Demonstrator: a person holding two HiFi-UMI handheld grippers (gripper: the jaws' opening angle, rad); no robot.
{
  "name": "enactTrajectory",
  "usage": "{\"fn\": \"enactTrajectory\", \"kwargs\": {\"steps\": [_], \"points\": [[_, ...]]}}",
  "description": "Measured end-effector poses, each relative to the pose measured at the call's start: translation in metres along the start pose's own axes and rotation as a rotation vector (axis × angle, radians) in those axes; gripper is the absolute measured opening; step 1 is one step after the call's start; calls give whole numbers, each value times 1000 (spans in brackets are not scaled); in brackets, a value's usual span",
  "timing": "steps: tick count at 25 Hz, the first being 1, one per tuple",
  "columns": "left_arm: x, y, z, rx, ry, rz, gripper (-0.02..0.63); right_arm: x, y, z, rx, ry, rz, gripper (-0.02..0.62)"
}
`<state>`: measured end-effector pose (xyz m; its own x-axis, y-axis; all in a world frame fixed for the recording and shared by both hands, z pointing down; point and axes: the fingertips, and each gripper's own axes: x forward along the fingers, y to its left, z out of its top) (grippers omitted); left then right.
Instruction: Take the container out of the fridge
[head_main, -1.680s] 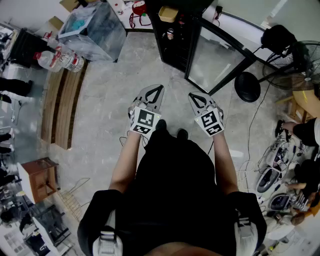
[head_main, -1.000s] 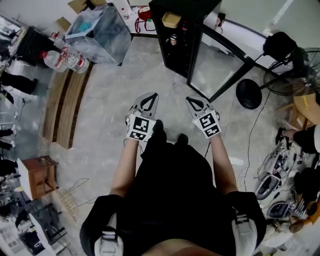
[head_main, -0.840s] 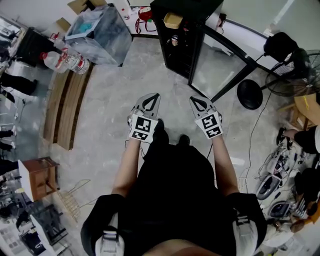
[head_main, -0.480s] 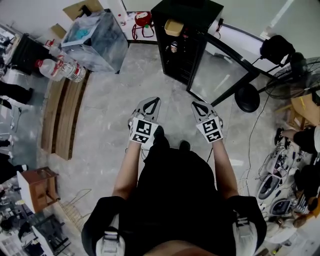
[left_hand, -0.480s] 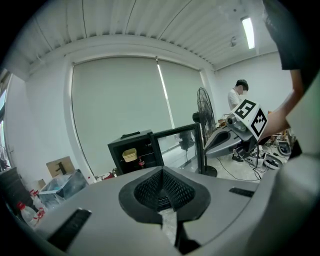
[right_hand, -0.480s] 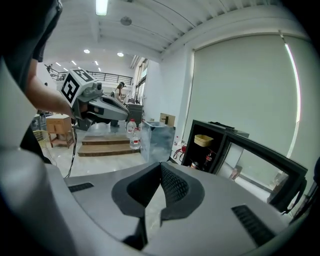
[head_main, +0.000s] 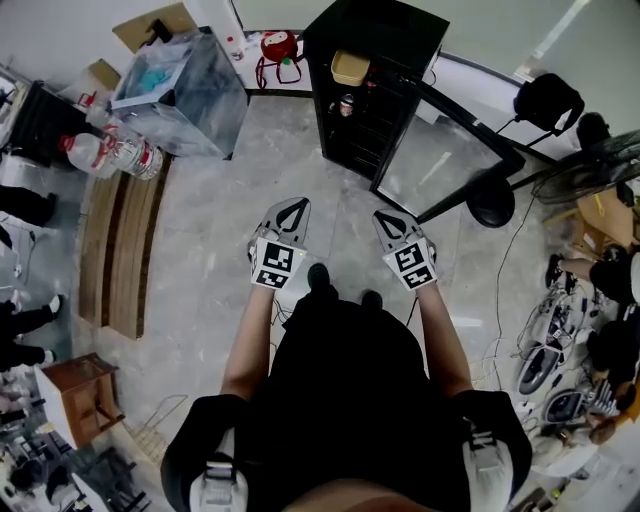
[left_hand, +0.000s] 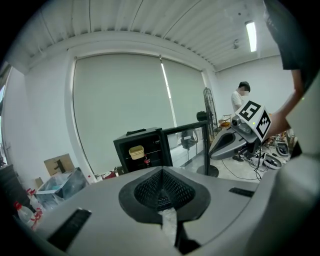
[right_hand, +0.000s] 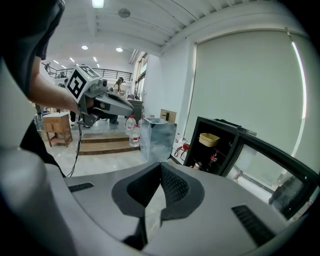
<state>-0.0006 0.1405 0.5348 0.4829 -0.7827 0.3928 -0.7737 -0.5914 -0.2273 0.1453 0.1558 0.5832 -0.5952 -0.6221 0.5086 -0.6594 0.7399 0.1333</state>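
Grey marble floor (head_main: 200, 250) is all that lies between my tongs and the black fridge (head_main: 372, 40), which stands ahead and slightly to the right. Its glass door (head_main: 450, 150) is swung wide open on the right side. To the fridge's left I see a clear plastic bin (head_main: 180, 85), big water bottles (head_main: 105, 152) and low wooden steps (head_main: 120, 240). To the right, beyond the door, a fan (head_main: 600, 160) stands with its round black base (head_main: 490, 205) on the floor, and a loose cable (head_main: 505, 260) trails nearby. Both forearms reach forward from the body, roughly level and side by side, with the marker cubes facing up. The left gripper (head_main: 298, 204) has its jaws pressed together, nothing between them. The right gripper (head_main: 382, 218) is likewise closed on nothing, tips meeting. Both point toward the open fridge. The yellow container (head_main: 350, 68) sits on the top shelf inside the fridge, well apart from both tongs, and neither touches it. A small cola bottle (left_hand: 146, 161) stands on the shelf beneath it.
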Motion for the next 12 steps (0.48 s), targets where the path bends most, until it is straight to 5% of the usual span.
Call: {"fn": "enactTrajectory", "kwargs": {"steps": [12], "points": [[25, 54, -11, -20, -31, -48, 19, 45, -15, 18, -60, 44, -82, -1]]}}
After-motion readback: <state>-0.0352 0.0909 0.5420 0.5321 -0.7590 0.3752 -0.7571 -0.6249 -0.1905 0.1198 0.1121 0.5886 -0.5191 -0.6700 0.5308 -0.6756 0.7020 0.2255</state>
